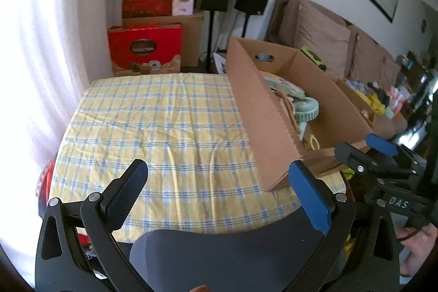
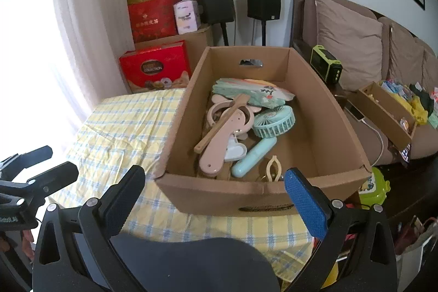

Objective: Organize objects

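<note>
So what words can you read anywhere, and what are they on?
"DAS": on the right gripper, white letters on its black body.
"COLLECTION": on the lower red box, in its dark oval.
Upper red box: gold Chinese characters, too blurred to read.
Paper fan: black brush characters, unreadable.
White carton: print too small.
</note>
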Demonstrator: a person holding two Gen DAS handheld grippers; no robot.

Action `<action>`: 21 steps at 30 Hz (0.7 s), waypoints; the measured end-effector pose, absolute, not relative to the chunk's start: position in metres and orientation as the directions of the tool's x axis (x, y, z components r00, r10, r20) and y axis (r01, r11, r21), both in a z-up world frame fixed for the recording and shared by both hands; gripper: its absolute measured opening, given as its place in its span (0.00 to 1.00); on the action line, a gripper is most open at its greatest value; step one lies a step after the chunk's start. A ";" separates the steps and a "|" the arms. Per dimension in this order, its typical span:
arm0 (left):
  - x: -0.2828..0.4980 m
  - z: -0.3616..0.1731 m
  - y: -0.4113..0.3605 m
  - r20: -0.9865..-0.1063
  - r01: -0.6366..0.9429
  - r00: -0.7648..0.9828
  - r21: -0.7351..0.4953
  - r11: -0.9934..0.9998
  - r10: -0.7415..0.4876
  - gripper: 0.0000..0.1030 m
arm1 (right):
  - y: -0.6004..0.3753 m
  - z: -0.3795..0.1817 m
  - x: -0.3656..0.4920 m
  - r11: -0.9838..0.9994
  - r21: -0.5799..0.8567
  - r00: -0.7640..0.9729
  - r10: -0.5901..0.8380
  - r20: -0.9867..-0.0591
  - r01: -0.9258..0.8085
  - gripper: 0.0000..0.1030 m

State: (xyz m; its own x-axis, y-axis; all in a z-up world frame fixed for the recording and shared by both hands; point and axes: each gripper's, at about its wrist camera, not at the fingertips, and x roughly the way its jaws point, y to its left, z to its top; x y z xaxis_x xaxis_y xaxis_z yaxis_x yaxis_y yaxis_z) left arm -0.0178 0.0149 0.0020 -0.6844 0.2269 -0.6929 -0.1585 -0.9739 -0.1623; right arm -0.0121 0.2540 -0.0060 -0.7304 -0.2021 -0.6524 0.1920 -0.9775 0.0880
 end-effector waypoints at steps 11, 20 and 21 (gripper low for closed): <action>0.011 0.012 -0.004 -0.671 -0.086 -0.728 -0.120 -0.989 0.145 1.00 | 0.247 0.006 0.017 -0.981 0.083 -0.757 -0.189 -0.626 0.176 1.00; 0.032 0.022 -0.011 -0.645 -0.025 -0.761 -0.076 -0.997 0.068 1.00 | 0.247 0.012 0.033 -0.983 0.093 -0.767 -0.179 -0.617 0.156 1.00; 0.033 0.022 -0.011 -0.646 -0.021 -0.761 -0.069 -0.997 0.060 1.00 | 0.248 0.012 0.034 -0.984 0.100 -0.766 -0.178 -0.618 0.148 1.00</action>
